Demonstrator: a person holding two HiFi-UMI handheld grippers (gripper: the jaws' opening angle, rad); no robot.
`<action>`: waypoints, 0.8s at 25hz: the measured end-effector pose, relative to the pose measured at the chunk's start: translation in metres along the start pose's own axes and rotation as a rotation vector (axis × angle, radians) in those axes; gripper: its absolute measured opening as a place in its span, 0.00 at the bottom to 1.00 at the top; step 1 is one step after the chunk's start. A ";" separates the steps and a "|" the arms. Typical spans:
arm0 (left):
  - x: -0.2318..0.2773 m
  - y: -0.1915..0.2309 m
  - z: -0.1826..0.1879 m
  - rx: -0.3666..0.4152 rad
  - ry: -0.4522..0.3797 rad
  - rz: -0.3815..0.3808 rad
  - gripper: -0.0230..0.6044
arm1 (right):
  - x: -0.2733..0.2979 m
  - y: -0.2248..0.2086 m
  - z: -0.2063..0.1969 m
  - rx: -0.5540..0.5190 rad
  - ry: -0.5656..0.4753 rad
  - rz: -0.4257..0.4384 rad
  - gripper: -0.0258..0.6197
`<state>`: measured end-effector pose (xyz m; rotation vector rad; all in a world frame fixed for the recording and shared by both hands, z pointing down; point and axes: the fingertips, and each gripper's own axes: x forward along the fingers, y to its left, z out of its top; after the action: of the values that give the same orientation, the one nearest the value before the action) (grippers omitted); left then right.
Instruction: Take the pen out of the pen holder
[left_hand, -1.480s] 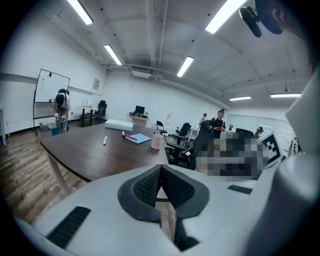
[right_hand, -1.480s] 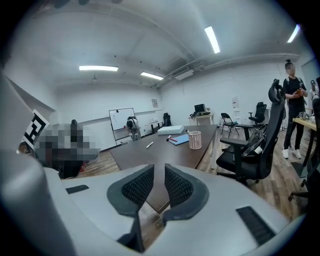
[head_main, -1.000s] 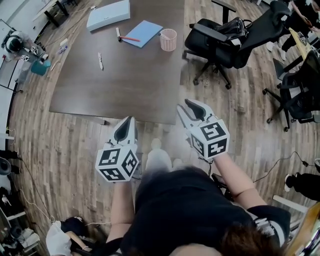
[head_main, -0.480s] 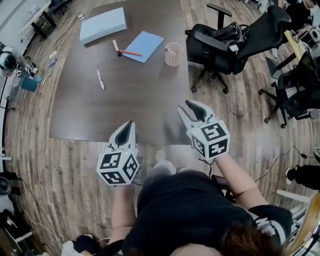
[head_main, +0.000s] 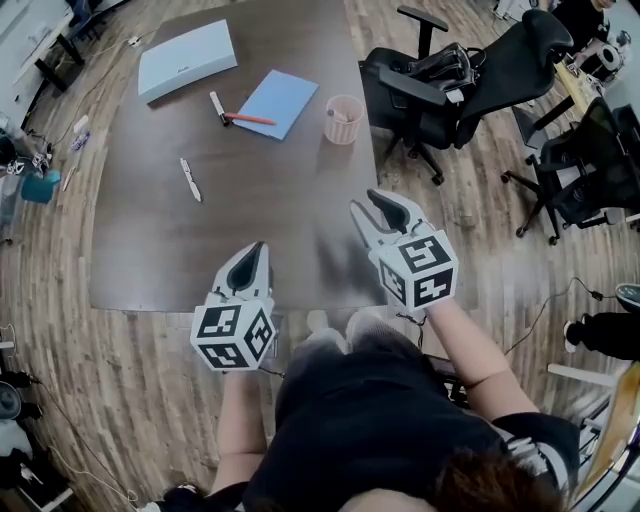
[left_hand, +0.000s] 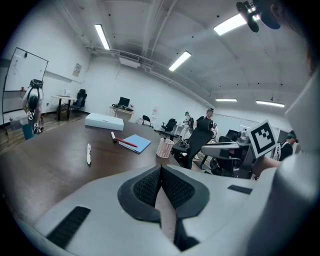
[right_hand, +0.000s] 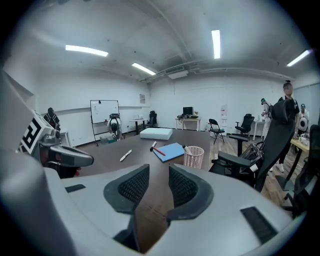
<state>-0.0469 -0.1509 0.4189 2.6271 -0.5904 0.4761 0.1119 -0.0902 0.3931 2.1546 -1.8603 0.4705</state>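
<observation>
Nothing of the task is looking done yet. The pen (right_hand: 186, 148) is still standing in the holder (head_main: 343, 119), a pale mesh cup sitting toward the far right of the table (head_main: 260, 210), just right of a blue notebook (head_main: 272, 100). Only the pen's dark tip is showing over the rim.

Both grippers are hovering over the near edge of the table, well apart from the holder. The right gripper (head_main: 364, 202) is pointing roughly toward the holder. Its jaws have just been opening and are now standing spread, with nothing between them but bare tabletop showing through the gap. The left gripper (head_main: 257, 247) is hanging at the near left with its jaws pressed together and nothing held.

A white pen (head_main: 190, 180) is lying loose at the far left of the table, but it is outside the holder, so it is probably not the one to take.

As I am judging it, the whole job is remaining: carrying the right gripper across to the far right, bringing its spread jaws around the pen's exposed tip, pinching it, and lifting it clear of the cup.
</observation>
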 end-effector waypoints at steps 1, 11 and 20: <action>0.003 0.002 0.001 0.003 0.005 0.003 0.08 | 0.005 -0.003 0.004 0.005 -0.009 -0.003 0.24; 0.031 0.011 0.021 -0.036 -0.018 0.106 0.08 | 0.061 -0.045 0.030 -0.096 -0.020 0.034 0.24; 0.075 0.006 0.032 -0.088 -0.022 0.202 0.08 | 0.120 -0.088 0.043 -0.195 -0.002 0.106 0.24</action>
<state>0.0215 -0.1954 0.4236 2.5049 -0.8692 0.4699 0.2179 -0.2029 0.4032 1.9400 -1.9410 0.2938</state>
